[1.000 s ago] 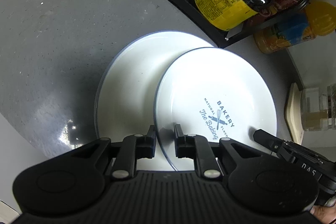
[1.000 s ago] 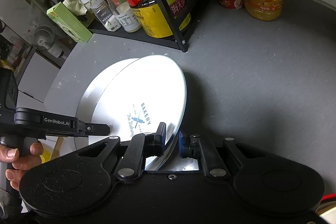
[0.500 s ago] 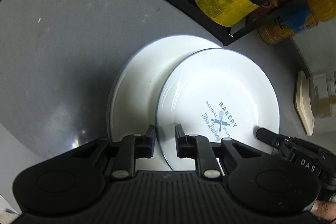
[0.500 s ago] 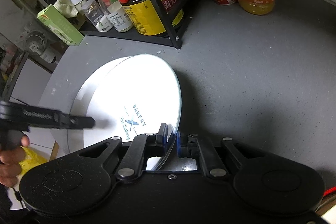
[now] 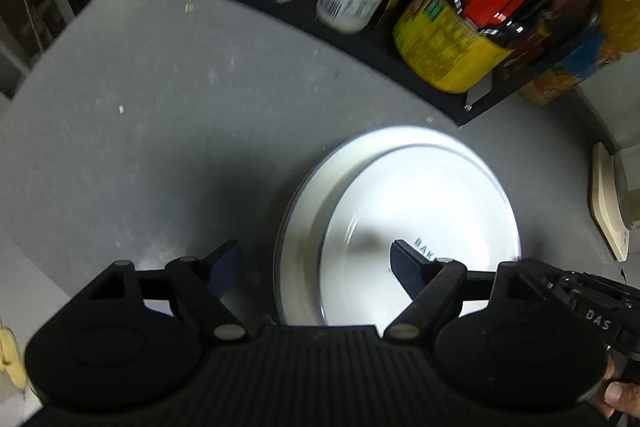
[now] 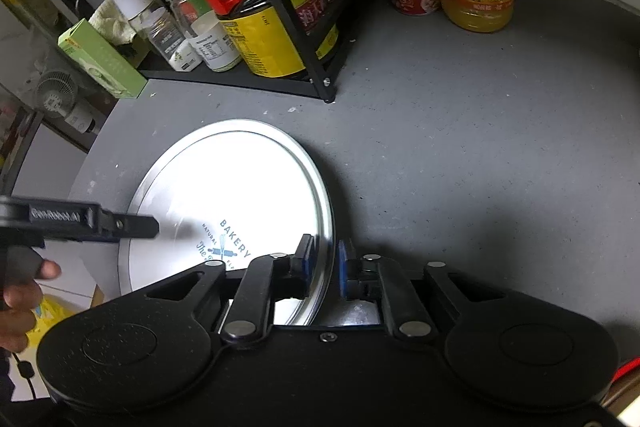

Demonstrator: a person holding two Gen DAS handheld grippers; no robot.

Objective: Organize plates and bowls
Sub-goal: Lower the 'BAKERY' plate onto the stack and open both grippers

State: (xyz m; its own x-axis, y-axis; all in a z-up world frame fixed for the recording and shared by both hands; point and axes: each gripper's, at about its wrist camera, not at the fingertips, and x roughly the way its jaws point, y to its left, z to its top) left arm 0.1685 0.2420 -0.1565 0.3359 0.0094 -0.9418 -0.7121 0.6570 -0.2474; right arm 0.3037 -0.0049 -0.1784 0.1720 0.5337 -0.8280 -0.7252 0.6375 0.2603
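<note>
- My left gripper (image 5: 316, 263) has its two fingers spread wide and they hold nothing. Its left finger is over the bare grey counter (image 5: 168, 131); its right finger hangs above the printed plate. This view is a little blurred.
- Just ahead of the left gripper, and a bit toward its right side, the printed plate (image 5: 420, 211) lies on the larger white plate (image 5: 304, 219). Only a narrow crescent of the lower plate shows on the left, so I judge the two are almost centred.
- Far ahead, the black rack (image 6: 320, 83) with bottles and jars stands well apart from the plates.
- My right gripper (image 6: 322, 263) has the rim of the printed plate (image 6: 240, 187) between its fingers. There is a small gap on each side of the rim, so I cannot tell whether it pinches the rim or has just let go.
- I think the step in hand is the stacking of the printed plate on the larger one, and it is nearly done.
- For the next move I would open the right fingers fully and pull straight back, without dragging the rim, so the upper plate does not slide off centre. I see no bowl in either view.
</note>
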